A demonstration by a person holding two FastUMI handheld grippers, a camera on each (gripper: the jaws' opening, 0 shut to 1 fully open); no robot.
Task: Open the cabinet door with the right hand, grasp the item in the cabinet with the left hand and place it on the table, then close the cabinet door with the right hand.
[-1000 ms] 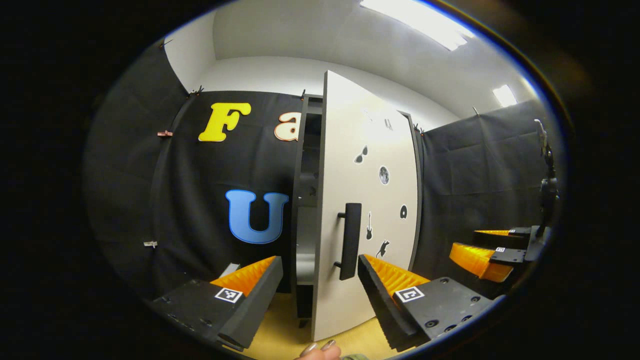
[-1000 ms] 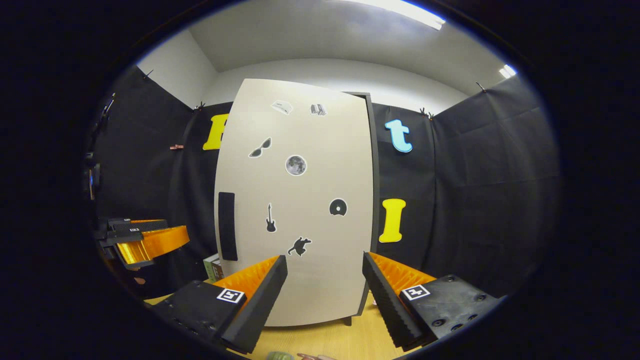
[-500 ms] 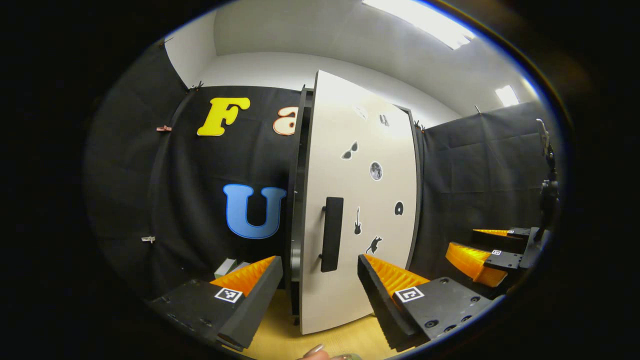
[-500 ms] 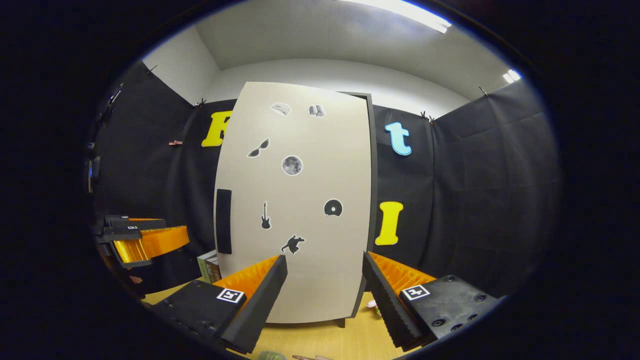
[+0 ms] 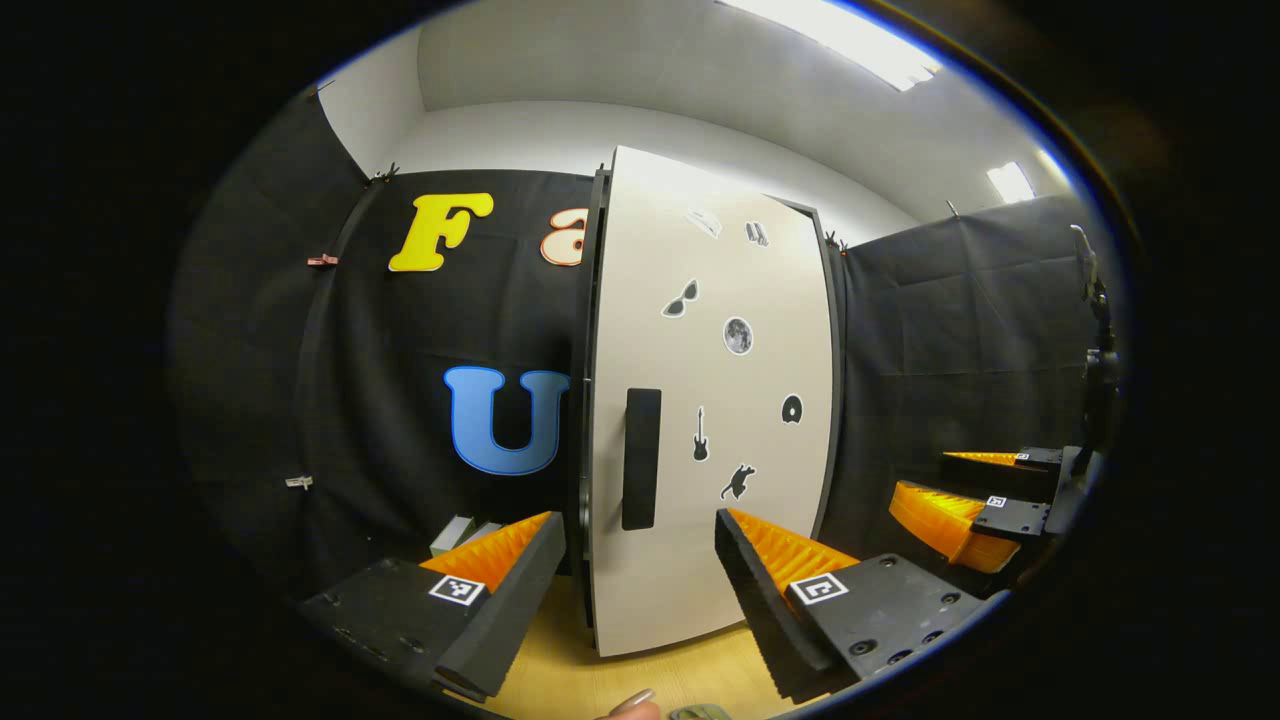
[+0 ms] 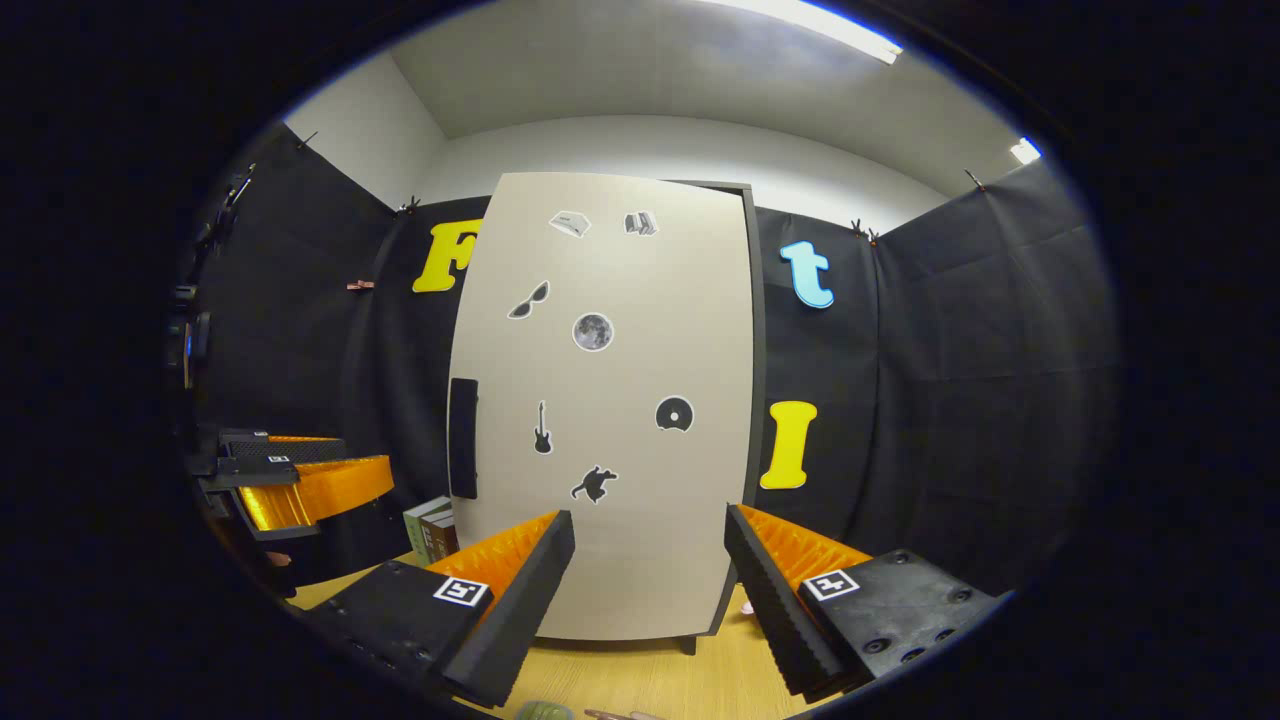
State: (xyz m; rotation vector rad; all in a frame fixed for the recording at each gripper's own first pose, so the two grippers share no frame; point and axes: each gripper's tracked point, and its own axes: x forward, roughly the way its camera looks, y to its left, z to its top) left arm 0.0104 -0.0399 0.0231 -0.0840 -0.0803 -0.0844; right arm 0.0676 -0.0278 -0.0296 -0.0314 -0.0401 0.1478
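Note:
The tall cabinet's pale door, dotted with small dark stickers, lies nearly flat against the cabinet front. Its black bar handle runs upright on the door's left side. My left gripper is open, nothing between its fingers, a little short of the door. My right gripper is also open and holds nothing, facing the door's lower half without touching it. A small box stands on the table left of the cabinet. Each gripper shows off to the side in the other's view, the right gripper and the left gripper.
The wooden table runs under the cabinet's feet. Black cloth walls close in behind and on both sides. A fingertip shows at the bottom edge. A small pink thing lies on the table by the cabinet's right foot.
The door has swung from ajar to almost flat against the cabinet, hiding the inside. Both grippers stay open and have drawn slightly back.

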